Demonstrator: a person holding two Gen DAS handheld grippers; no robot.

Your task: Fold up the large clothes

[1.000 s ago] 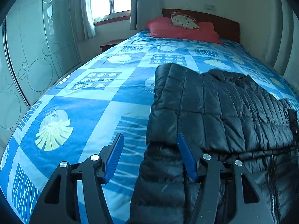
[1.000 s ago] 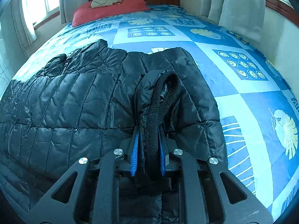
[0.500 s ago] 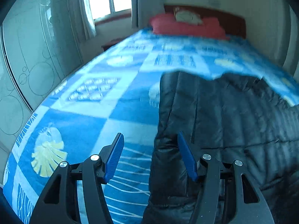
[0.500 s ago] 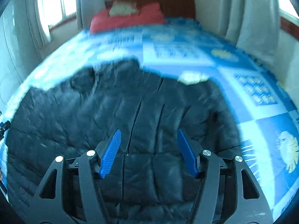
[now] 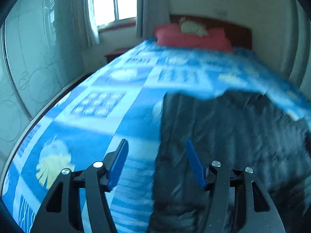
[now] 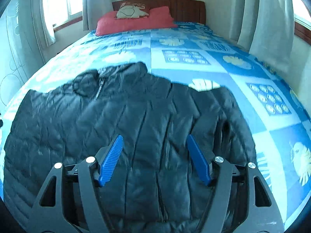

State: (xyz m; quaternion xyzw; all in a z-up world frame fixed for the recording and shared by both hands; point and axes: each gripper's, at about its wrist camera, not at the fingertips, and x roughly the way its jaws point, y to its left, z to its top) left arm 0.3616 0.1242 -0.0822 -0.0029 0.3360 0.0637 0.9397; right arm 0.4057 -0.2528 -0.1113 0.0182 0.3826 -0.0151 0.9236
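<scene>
A black quilted puffer jacket lies spread on the blue patterned bed cover, collar toward the pillows. Its right sleeve is folded in over the body. My right gripper hovers above the jacket's lower middle. Its jaws are opening and nothing is between the blue pads. In the left wrist view the jacket fills the right half, blurred. My left gripper hangs over the jacket's left edge with its jaws opening slightly. No cloth is pinched between its pads.
A red pillow with a small cushion lies against the wooden headboard. A wardrobe with frosted doors stands left of the bed. Curtains hang on the right, and a window is at the back left.
My right gripper let go of the sleeve cuff and opened wide; the sleeve now lies on the jacket. Both grippers drew back and rose a little.
</scene>
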